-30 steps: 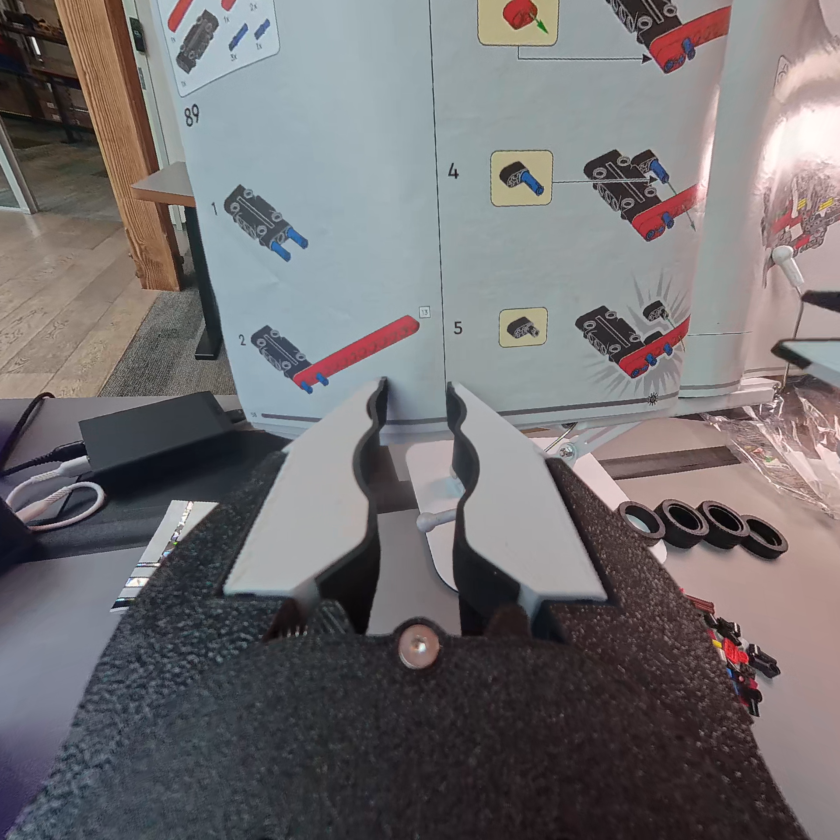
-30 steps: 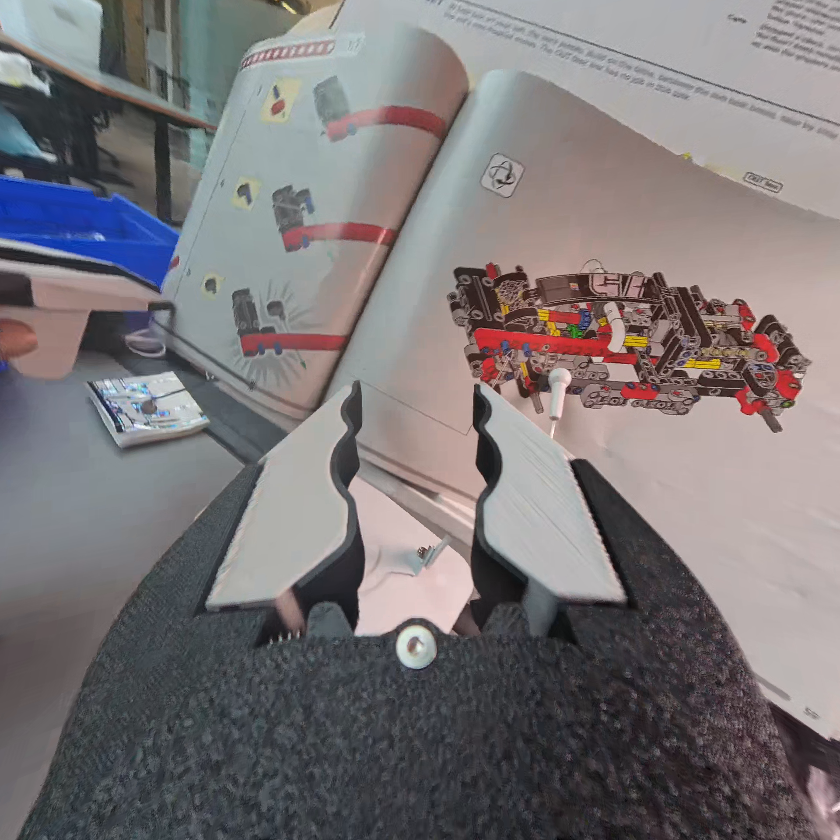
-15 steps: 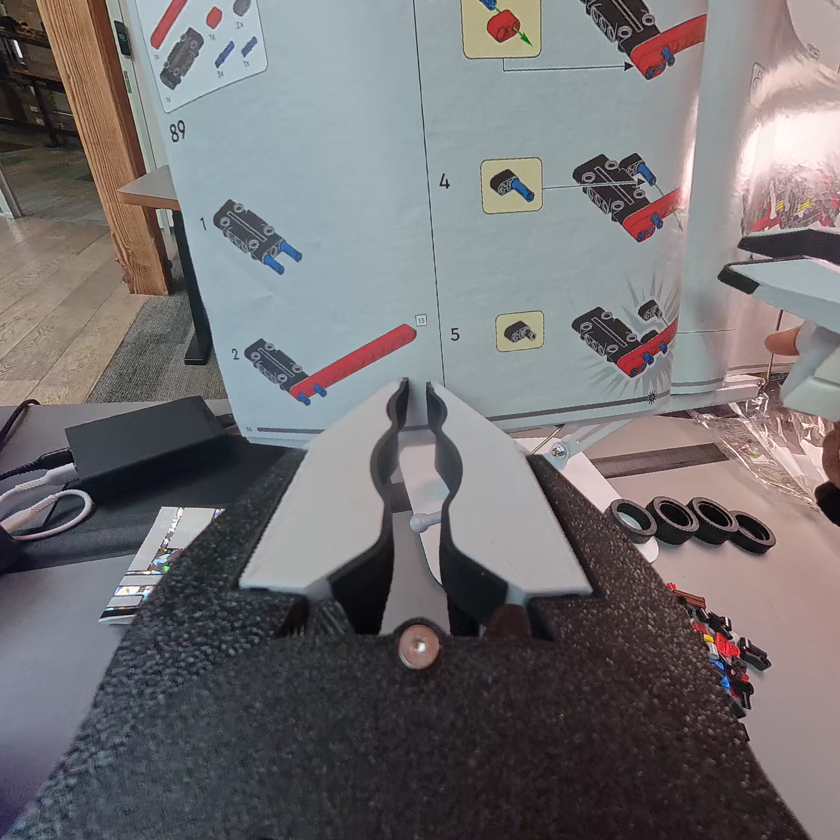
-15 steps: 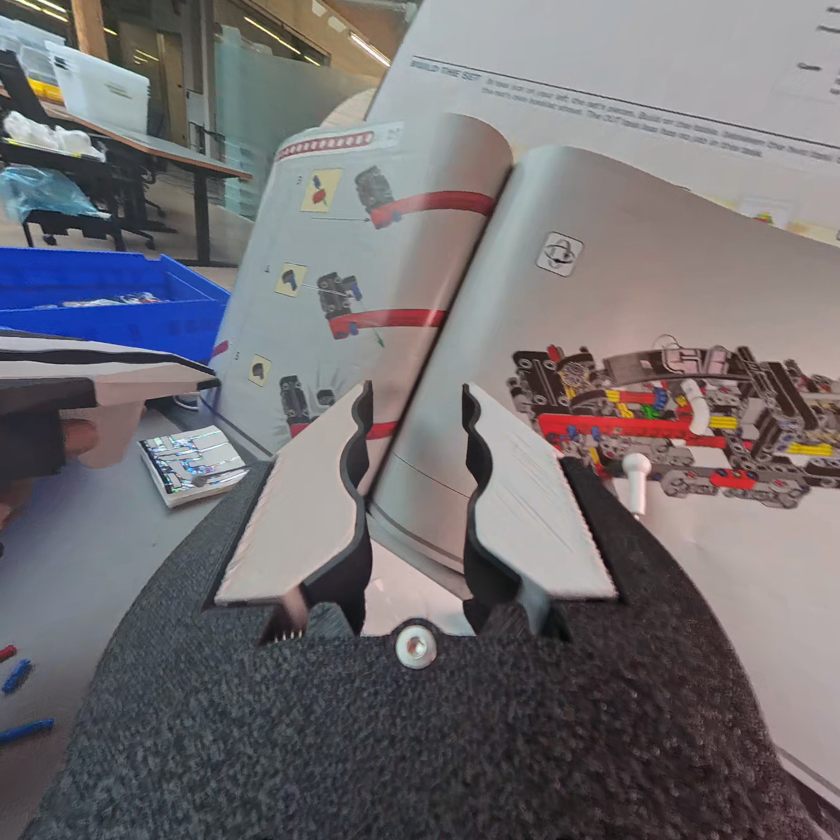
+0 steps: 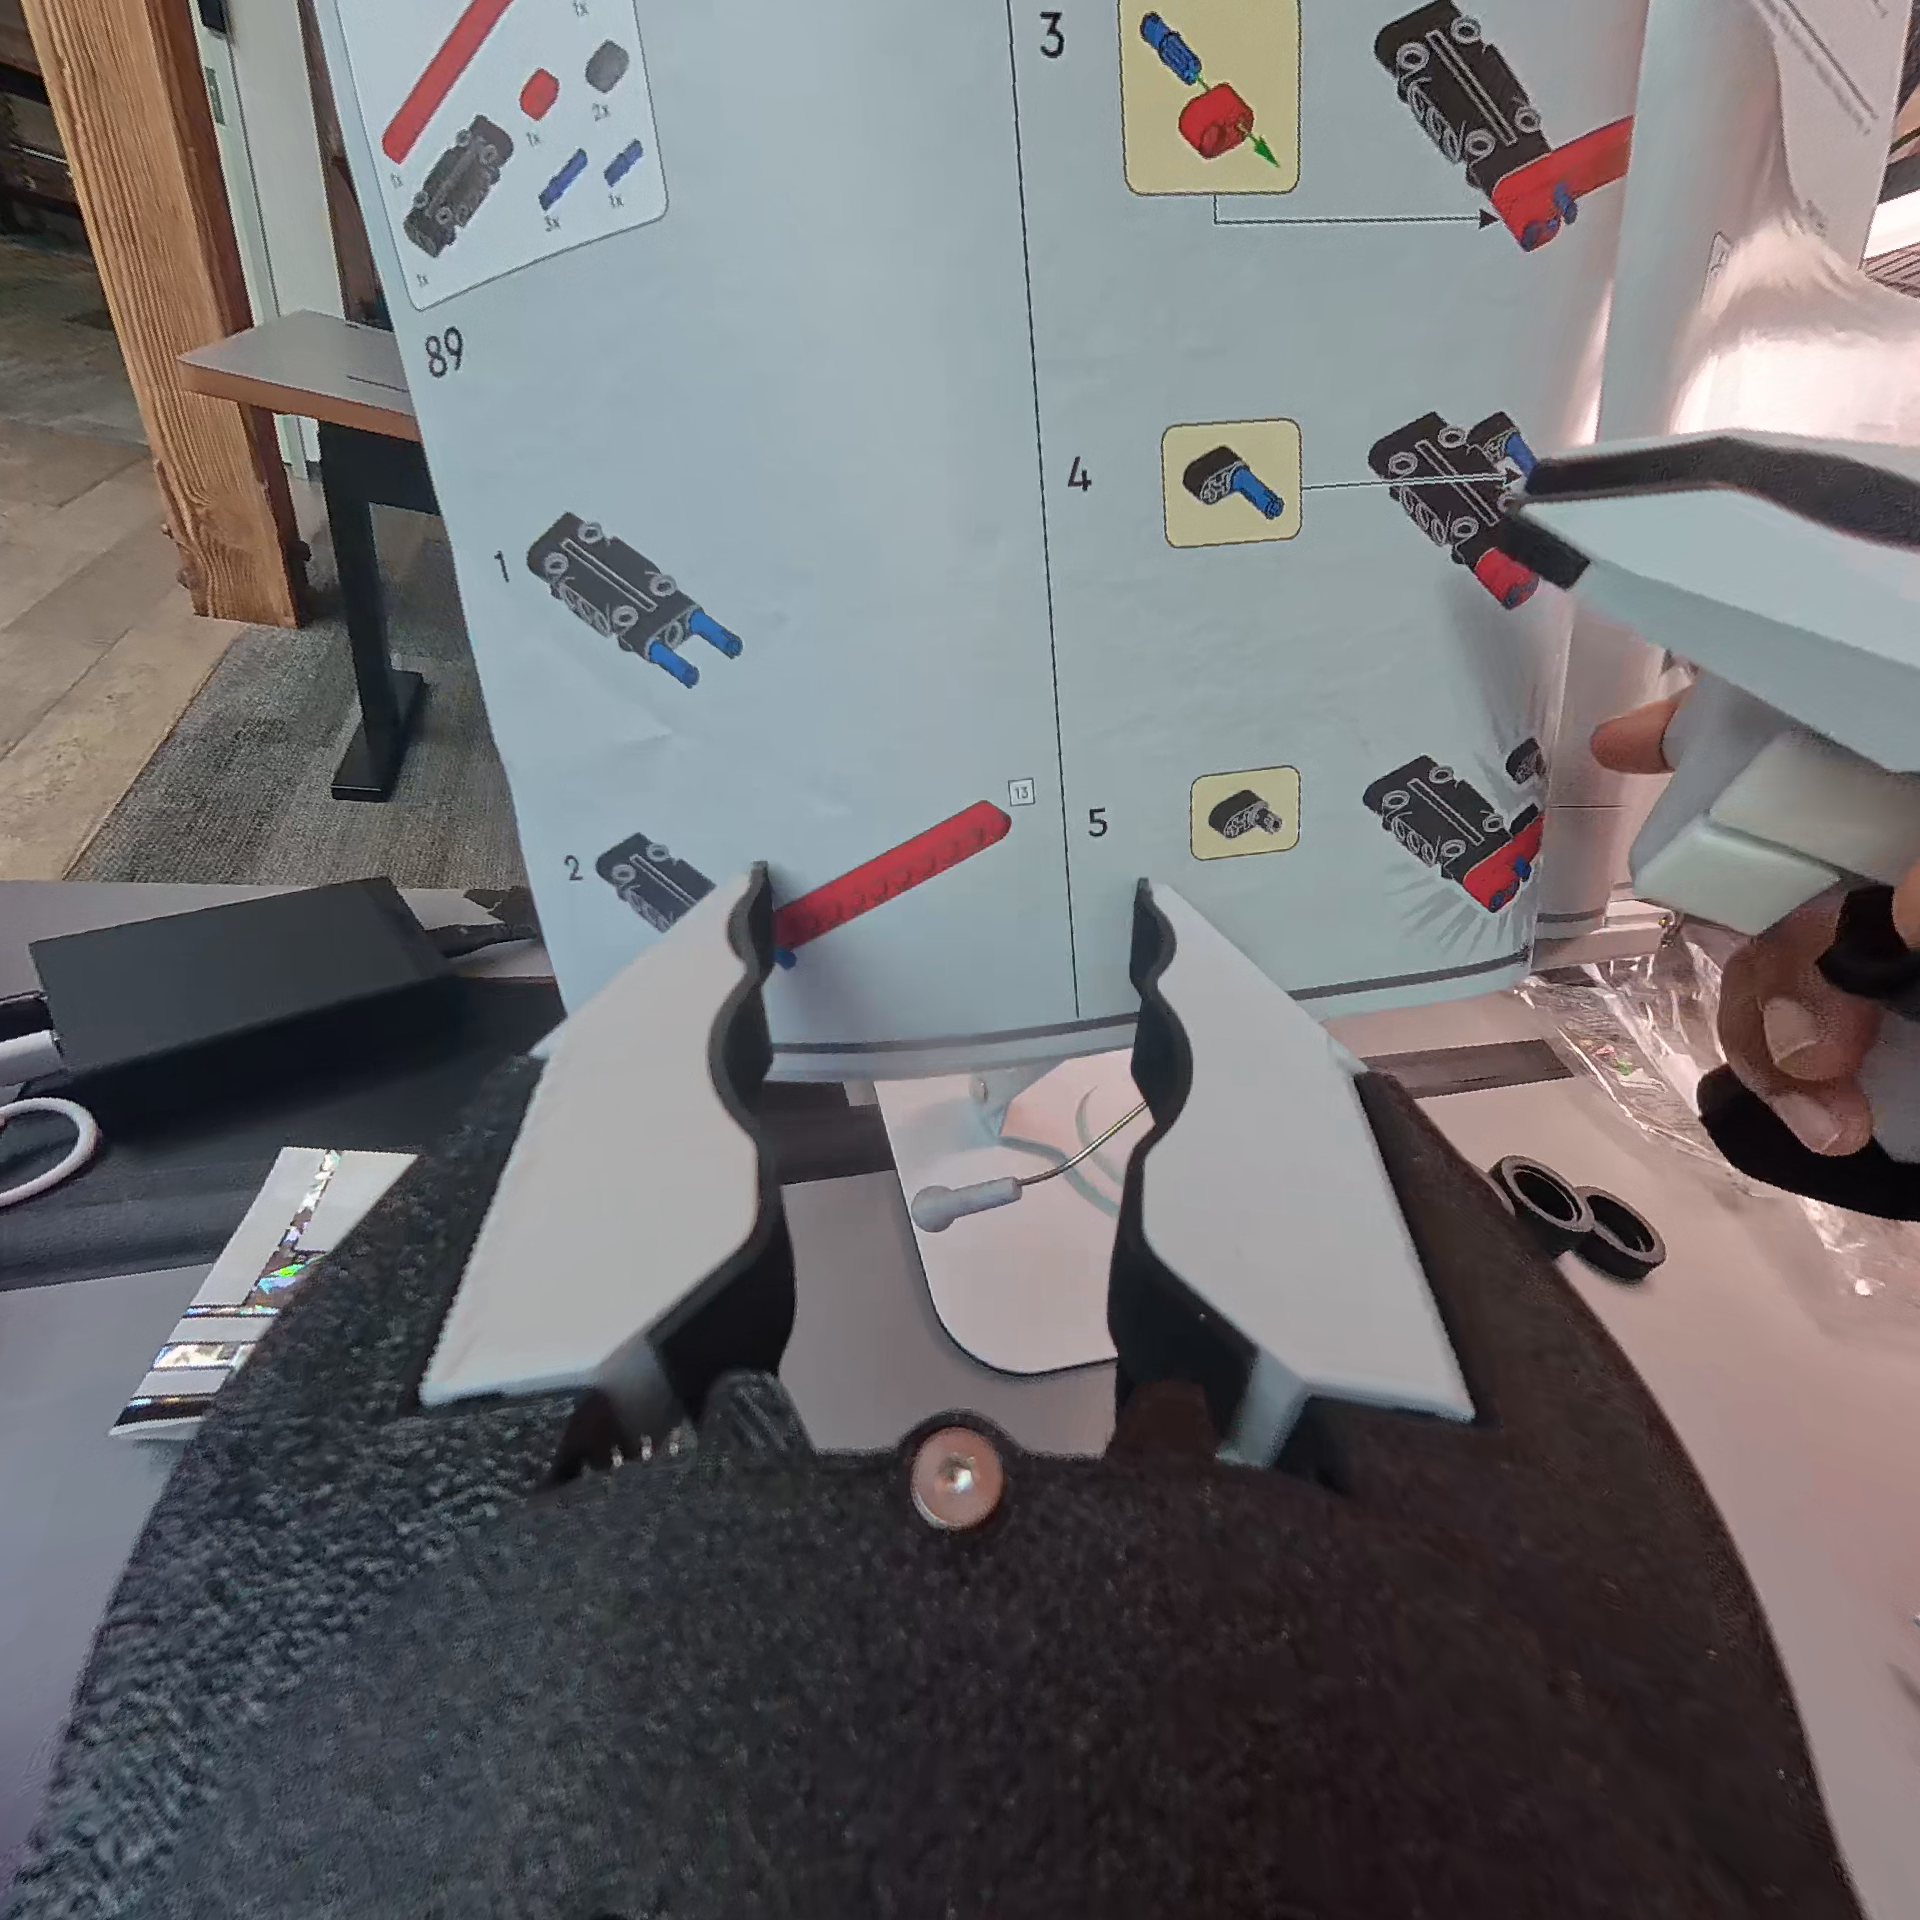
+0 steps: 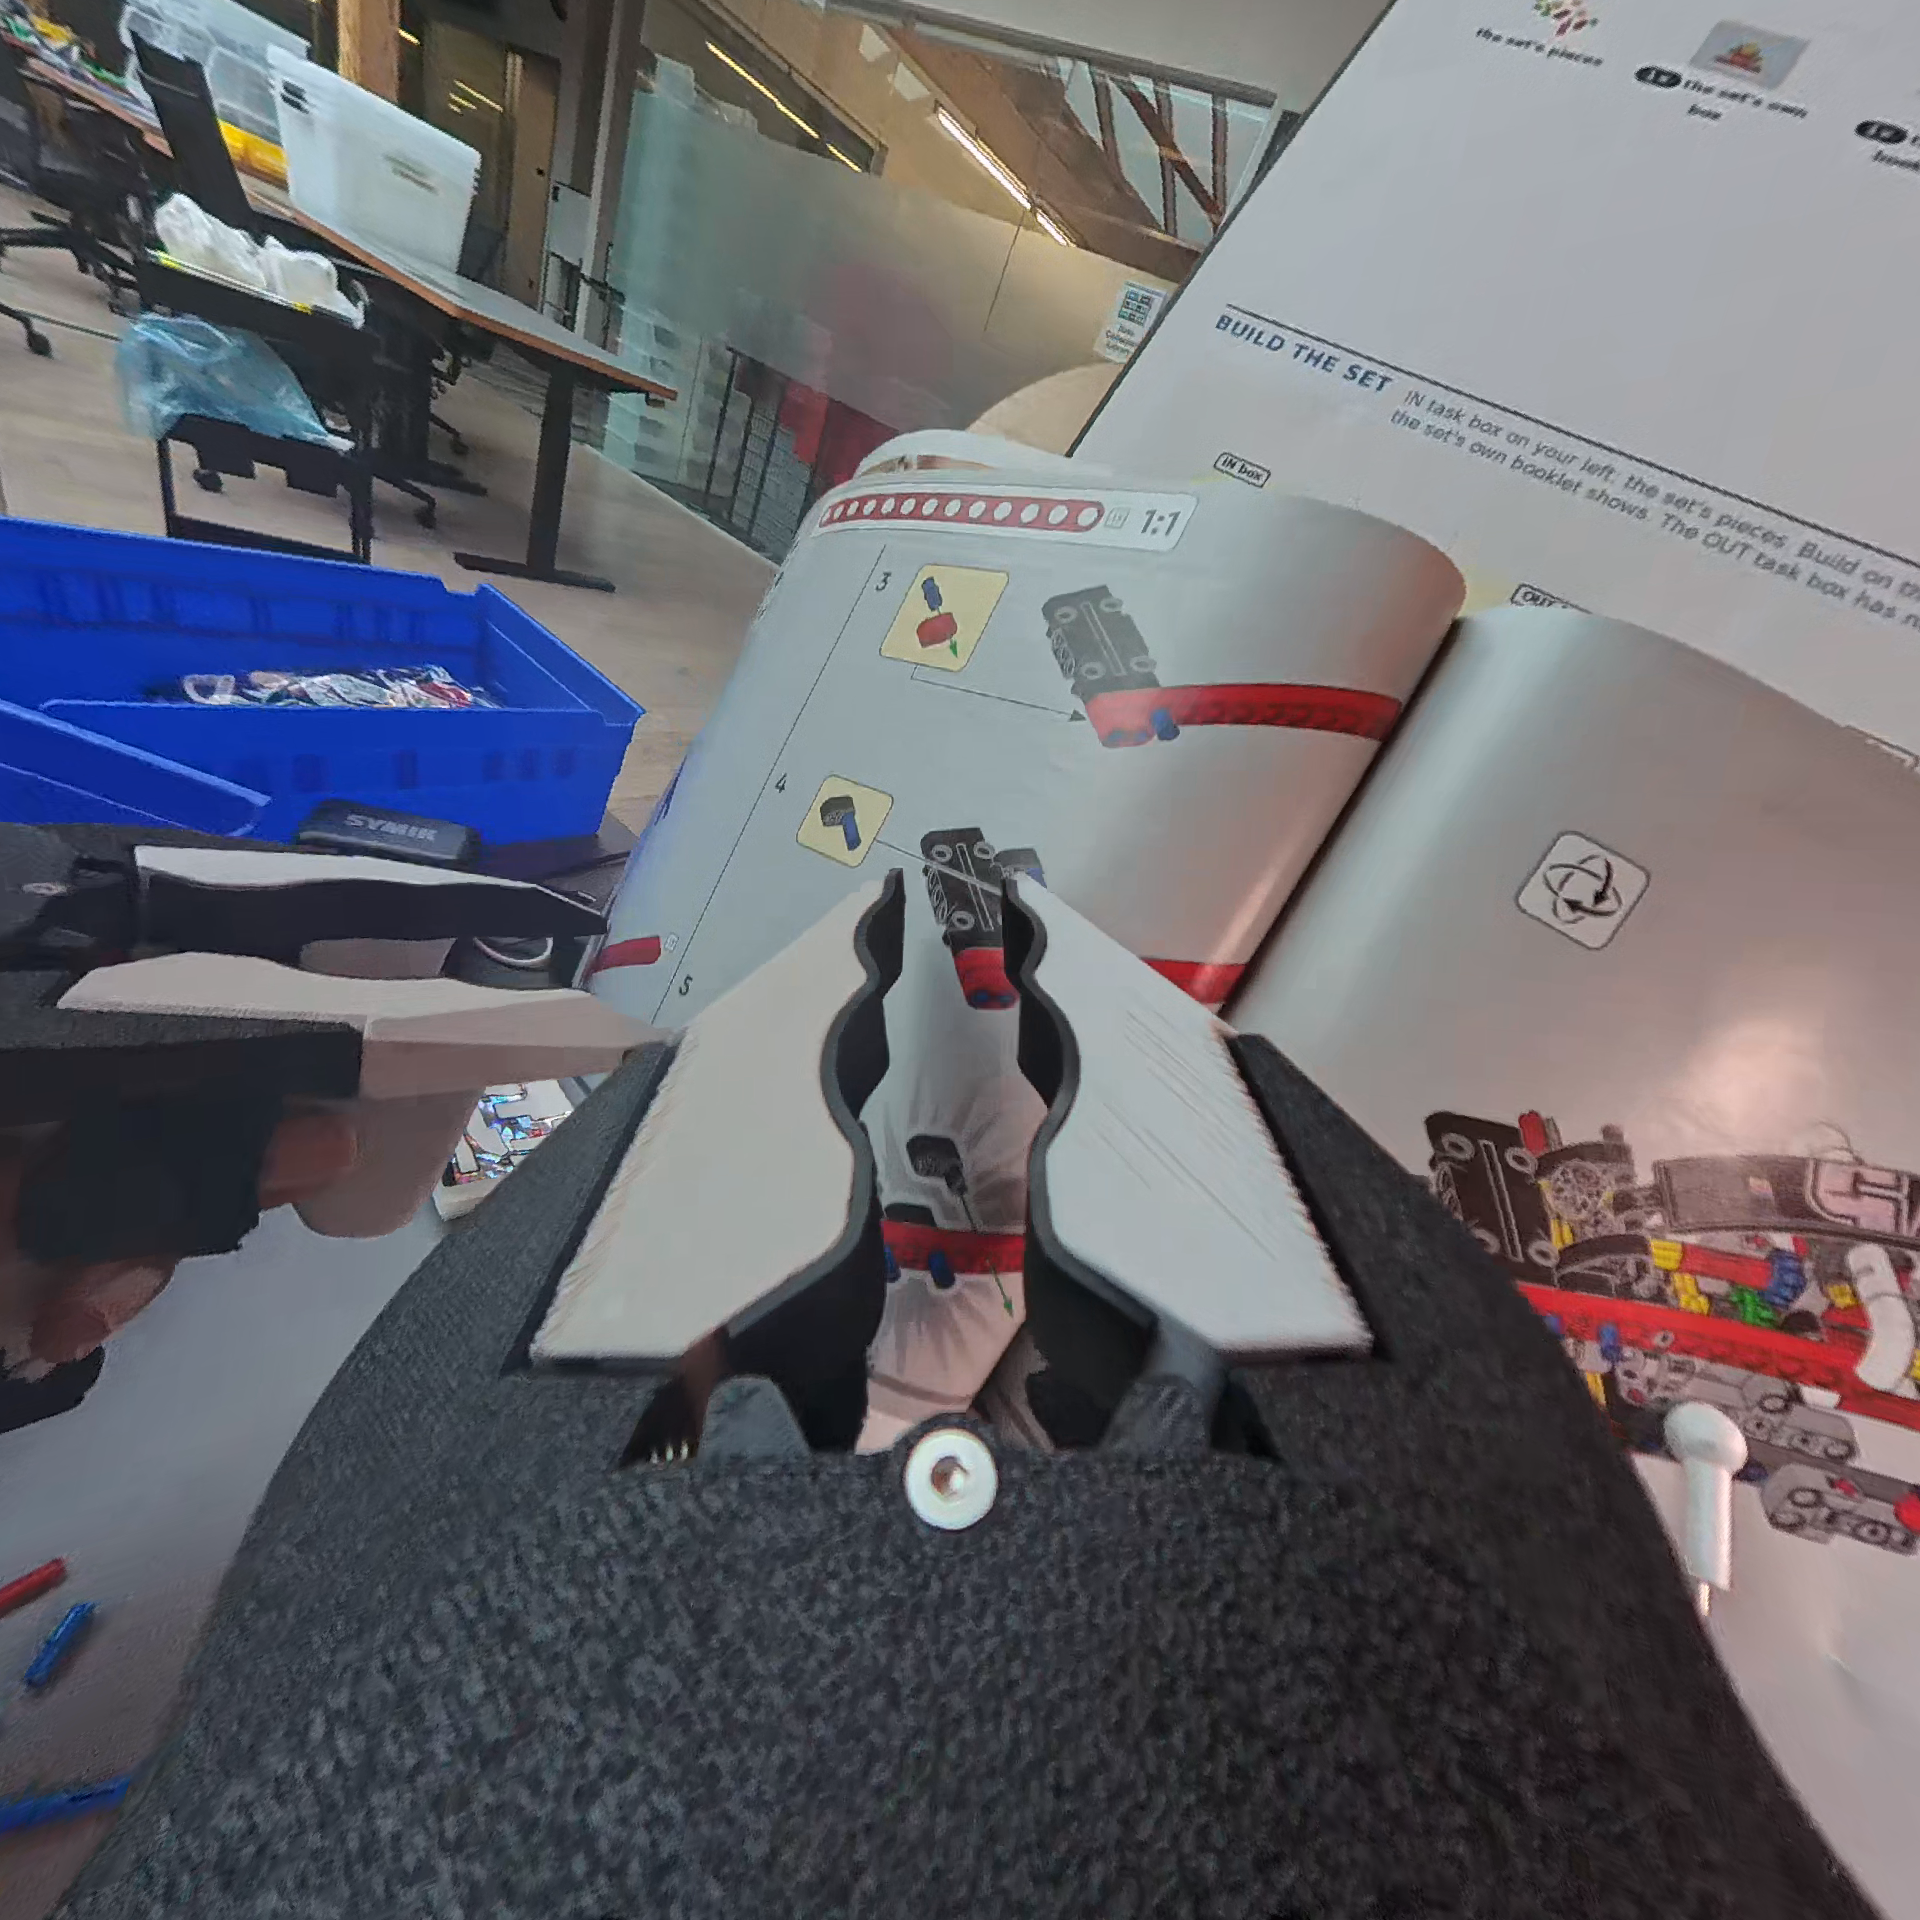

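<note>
An open instruction booklet (image 5: 831,520) stands upright on a white stand (image 5: 997,1299). My left gripper (image 5: 951,883) is open and empty, its tips just in front of the bottom edge of the left page. My right gripper (image 6: 953,883) has only a narrow gap between its tips and holds nothing. It points at the left page of the booklet (image 6: 1143,644) close to the fold. The right gripper also shows in the left wrist view (image 5: 1532,514), close against the page's right side. The left gripper shows in the right wrist view (image 6: 623,971), to the left.
Black tyres (image 5: 1579,1216) and a clear plastic bag (image 5: 1621,1049) lie to the right of the stand. A black box (image 5: 229,966) and a shiny sheet (image 5: 249,1278) lie to the left. A blue bin (image 6: 312,623) stands behind. Small red and blue pieces (image 6: 52,1631) lie on the table.
My left gripper closed almost fully, then opened wide, and moved closer to the booklet. My right gripper narrowed its gap and swung left and up from the right page to the left page.
</note>
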`<action>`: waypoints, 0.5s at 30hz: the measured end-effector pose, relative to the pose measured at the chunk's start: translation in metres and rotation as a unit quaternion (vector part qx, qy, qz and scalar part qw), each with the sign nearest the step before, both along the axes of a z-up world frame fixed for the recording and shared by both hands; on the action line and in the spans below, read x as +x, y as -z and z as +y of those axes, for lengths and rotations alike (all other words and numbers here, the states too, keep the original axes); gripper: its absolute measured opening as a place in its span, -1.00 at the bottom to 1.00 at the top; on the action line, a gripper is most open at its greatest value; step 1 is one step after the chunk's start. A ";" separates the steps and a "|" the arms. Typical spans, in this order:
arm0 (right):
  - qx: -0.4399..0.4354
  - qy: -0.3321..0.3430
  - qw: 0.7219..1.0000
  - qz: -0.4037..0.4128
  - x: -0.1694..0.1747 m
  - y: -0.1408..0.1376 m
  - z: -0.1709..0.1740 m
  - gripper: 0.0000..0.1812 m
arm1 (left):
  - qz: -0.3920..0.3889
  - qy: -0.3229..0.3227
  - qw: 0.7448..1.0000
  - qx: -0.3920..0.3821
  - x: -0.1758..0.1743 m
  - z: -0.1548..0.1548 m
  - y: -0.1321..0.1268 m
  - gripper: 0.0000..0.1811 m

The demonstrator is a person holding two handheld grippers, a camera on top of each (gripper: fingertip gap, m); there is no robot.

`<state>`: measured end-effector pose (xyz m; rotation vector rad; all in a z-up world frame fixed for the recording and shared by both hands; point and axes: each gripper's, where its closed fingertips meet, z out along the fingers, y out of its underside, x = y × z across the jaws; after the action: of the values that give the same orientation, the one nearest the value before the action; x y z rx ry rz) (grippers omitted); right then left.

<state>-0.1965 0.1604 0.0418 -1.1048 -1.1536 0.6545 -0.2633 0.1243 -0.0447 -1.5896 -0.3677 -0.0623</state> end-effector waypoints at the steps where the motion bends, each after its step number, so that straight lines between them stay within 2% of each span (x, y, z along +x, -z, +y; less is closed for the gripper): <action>1: 0.000 0.004 1.000 -0.006 -0.003 -0.002 0.001 -0.86 | -0.001 0.001 1.000 0.003 0.001 0.001 -0.001 -0.25; 7: -0.011 0.029 0.999 -0.010 0.005 0.011 0.006 -1.00 | 0.011 0.005 1.000 0.000 0.004 0.002 -0.002 -0.34; 9: -0.019 0.033 0.999 -0.006 0.013 0.020 0.004 -1.00 | 0.019 0.005 1.000 0.002 0.005 0.000 -0.004 -0.47; 15: -0.033 0.041 0.999 -0.001 0.035 0.033 0.009 -0.93 | 0.027 -0.006 1.000 0.004 0.005 -0.001 -0.005 -0.62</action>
<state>-0.1612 0.1694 0.0093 -1.2024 -1.0889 0.6303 -0.2588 0.1230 -0.0398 -1.5771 -0.3354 -0.0114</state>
